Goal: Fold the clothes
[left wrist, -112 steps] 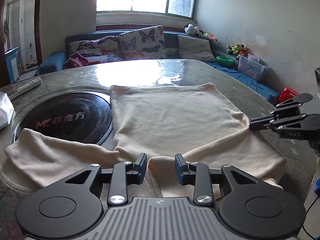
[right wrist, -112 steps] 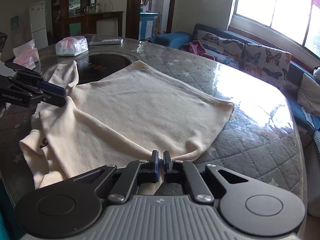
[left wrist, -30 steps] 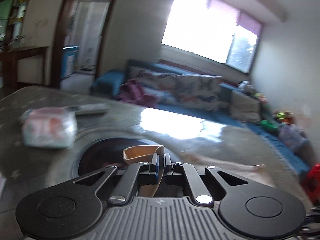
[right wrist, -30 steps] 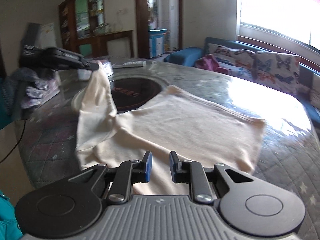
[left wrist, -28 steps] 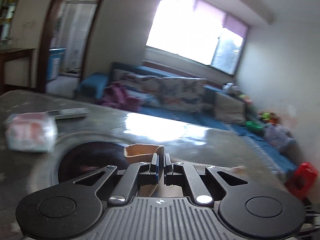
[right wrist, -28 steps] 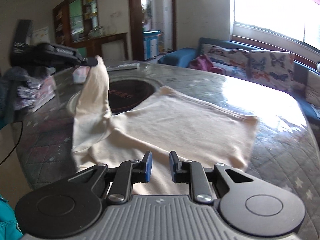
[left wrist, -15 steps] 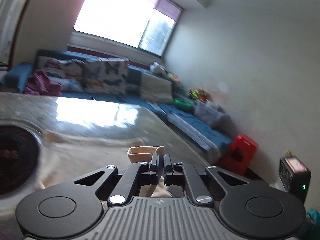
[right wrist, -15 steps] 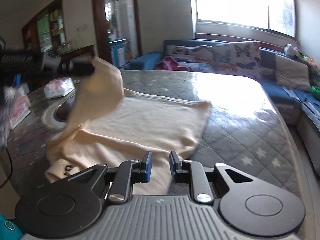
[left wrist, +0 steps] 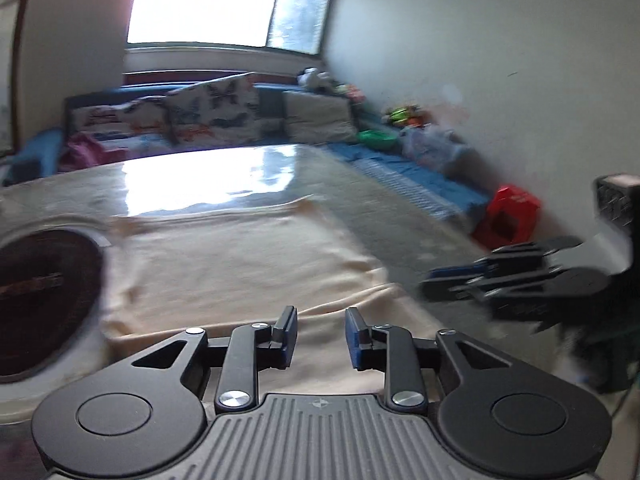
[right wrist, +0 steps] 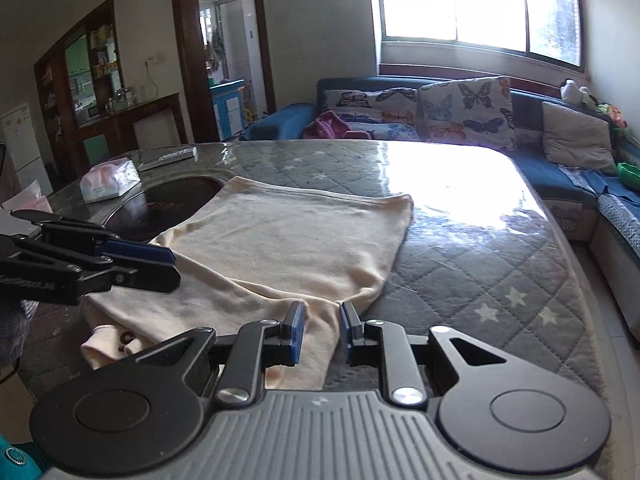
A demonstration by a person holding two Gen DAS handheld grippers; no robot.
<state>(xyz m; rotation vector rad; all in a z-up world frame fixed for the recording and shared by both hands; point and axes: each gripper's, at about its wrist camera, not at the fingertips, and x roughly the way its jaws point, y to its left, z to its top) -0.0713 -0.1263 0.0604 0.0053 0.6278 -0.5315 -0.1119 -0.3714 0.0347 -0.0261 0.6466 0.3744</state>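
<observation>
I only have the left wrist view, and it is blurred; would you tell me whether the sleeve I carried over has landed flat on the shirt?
Observer: In the right wrist view the sleeve lies folded across the cream shirt, near its collar end.
Operator: Thank you. Is my left gripper clear of the cloth?
Observer: The left gripper hovers just over that fold, jaws opening, no cloth visibly pinched.
Operator: And what lies to the left, beyond the black disc?
Observer: A tissue pack and a remote control sit on the table there.
</observation>
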